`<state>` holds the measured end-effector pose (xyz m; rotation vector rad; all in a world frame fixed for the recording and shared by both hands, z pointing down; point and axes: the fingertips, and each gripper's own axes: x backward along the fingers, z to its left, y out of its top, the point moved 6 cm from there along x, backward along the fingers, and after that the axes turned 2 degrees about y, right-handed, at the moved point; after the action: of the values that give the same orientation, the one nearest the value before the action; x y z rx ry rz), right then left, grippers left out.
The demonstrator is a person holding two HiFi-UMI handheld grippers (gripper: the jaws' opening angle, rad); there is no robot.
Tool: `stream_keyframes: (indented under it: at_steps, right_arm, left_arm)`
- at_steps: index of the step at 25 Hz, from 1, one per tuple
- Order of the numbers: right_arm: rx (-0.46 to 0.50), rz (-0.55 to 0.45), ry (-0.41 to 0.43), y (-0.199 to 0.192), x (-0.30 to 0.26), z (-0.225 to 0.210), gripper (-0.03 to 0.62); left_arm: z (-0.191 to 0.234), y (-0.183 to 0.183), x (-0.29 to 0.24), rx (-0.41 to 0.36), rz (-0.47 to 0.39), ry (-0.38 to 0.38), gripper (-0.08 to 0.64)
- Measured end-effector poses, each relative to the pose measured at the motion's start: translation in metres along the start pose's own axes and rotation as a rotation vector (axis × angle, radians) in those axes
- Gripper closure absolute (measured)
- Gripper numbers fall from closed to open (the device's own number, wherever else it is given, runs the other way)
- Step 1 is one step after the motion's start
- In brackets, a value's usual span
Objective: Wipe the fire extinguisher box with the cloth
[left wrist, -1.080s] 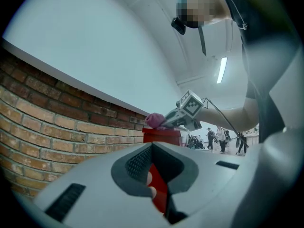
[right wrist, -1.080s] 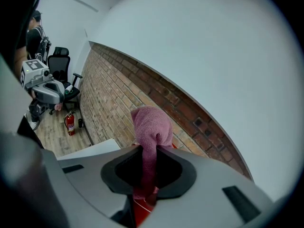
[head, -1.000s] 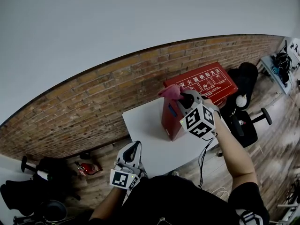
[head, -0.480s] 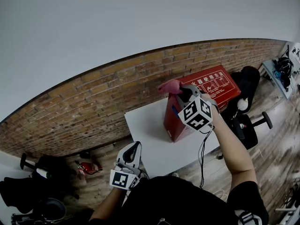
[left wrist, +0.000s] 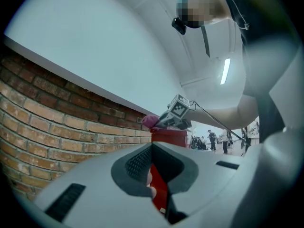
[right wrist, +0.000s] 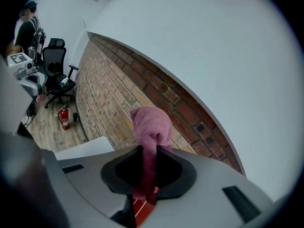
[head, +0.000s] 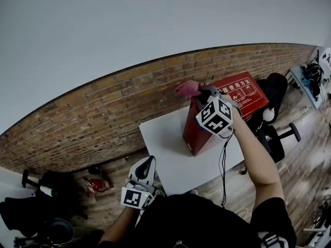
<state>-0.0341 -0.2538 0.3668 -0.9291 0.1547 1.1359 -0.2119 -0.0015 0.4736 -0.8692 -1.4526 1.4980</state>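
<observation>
The red fire extinguisher box (head: 234,101) stands on a white table (head: 165,141) against a brick wall. My right gripper (head: 202,94) is at the box's top left corner, shut on a pink cloth (head: 187,88) that bulges out past the fingertips. In the right gripper view the cloth (right wrist: 151,125) is pinched between the jaws of the right gripper (right wrist: 148,152), and a strip of the red box (right wrist: 139,208) shows below. My left gripper (head: 145,167) hangs low by the table's near edge, jaws together and holding nothing. The left gripper (left wrist: 152,148) looks toward the box (left wrist: 168,136).
A brick wall (head: 103,112) runs behind the table. A black office chair (head: 272,133) stands to the right of the table. A small red extinguisher (head: 96,185) and black bags (head: 31,208) lie on the floor at the left. People (left wrist: 223,139) stand far off.
My right gripper has carried the pink cloth a little up and toward the wall along the box's top corner. The left gripper has stayed where it was.
</observation>
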Motion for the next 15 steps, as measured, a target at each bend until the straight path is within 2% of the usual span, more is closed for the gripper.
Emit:
stream_keyframes:
  at_steps: [9, 15]
  right_arm:
    - [0.009, 0.039, -0.029, 0.003, -0.006, -0.001, 0.523]
    - [0.004, 0.064, -0.055, 0.004, -0.005, 0.0, 0.523]
  left_arm:
    - [0.025, 0.002, 0.013, 0.024, 0.015, -0.043, 0.512]
    - [0.039, 0.004, 0.02, 0.009, 0.027, -0.085, 0.512]
